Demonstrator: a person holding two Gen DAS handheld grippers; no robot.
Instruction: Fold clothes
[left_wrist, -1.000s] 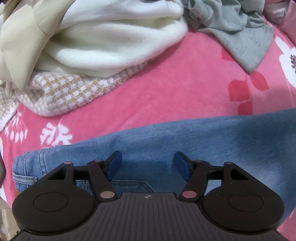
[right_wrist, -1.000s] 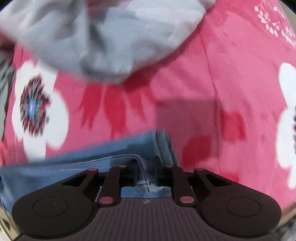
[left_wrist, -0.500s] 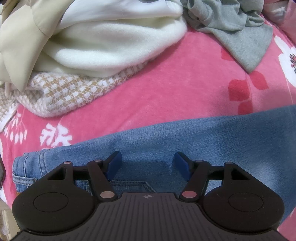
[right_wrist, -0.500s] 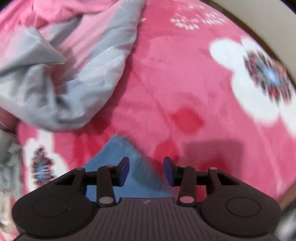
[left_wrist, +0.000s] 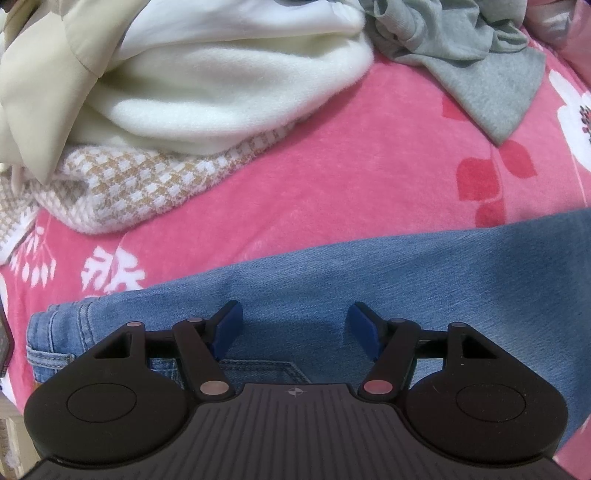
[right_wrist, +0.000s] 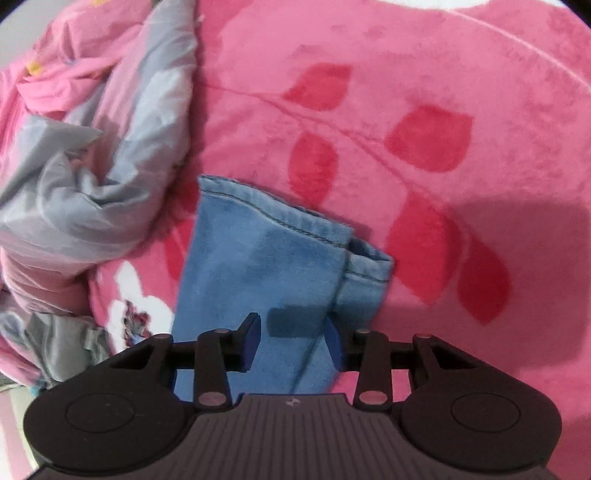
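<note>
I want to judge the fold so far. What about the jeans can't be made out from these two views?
- Left wrist: jeans run off the right edge; the left gripper body covers their near part.
- Right wrist: only the hem end shows; the right gripper body hides the rest.
- Neither view shows the whole garment or whether the jaws touch the denim.

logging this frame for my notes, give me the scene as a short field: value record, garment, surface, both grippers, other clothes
garment: blue jeans, laid flat, leg hems stacked
surface: pink floral fleece blanket
left hand-held gripper: open, over the waistband end, near a pocket
right hand-held gripper: open, over the leg end, holding nothing
other clothes: cream fleece on a tan houndstooth knit; grey top
bedding: pink and grey quilt, bunched beside the hems
</note>
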